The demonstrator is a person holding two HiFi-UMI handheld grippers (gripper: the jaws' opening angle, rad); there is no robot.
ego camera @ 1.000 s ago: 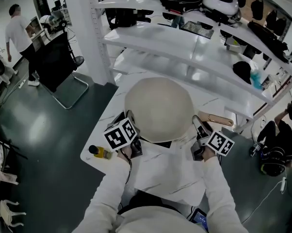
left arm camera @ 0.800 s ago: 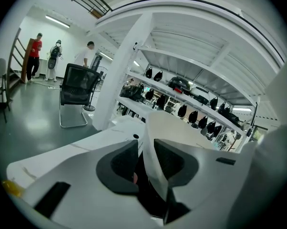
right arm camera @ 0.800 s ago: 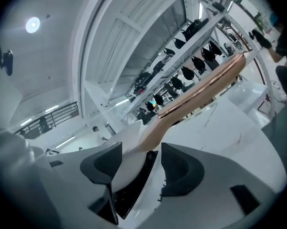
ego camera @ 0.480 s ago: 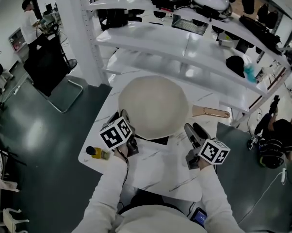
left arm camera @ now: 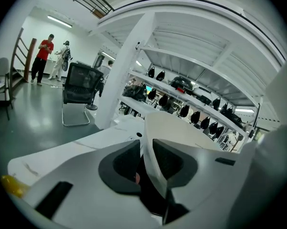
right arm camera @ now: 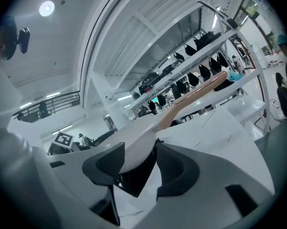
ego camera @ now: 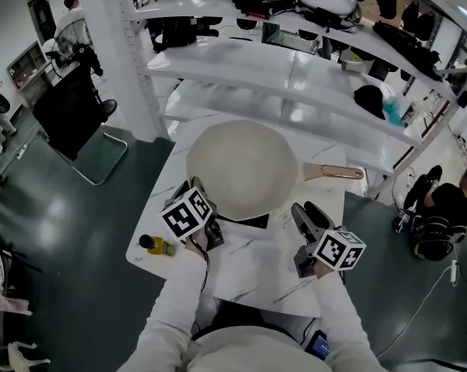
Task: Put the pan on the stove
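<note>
Cream pan [ego camera: 245, 169] is being rested over black stove [ego camera: 250, 222] on white table [ego camera: 253, 273], with wooden handle [ego camera: 334, 172] pointing to the right. The pan's near rim is being pinched by left gripper [left arm camera: 146, 159], whose jaws have just been closing on it. Right gripper [ego camera: 304, 211] is being held just beside the rim, apart from it. Its jaws are spread and empty, though they have just been closing a little.
</note>
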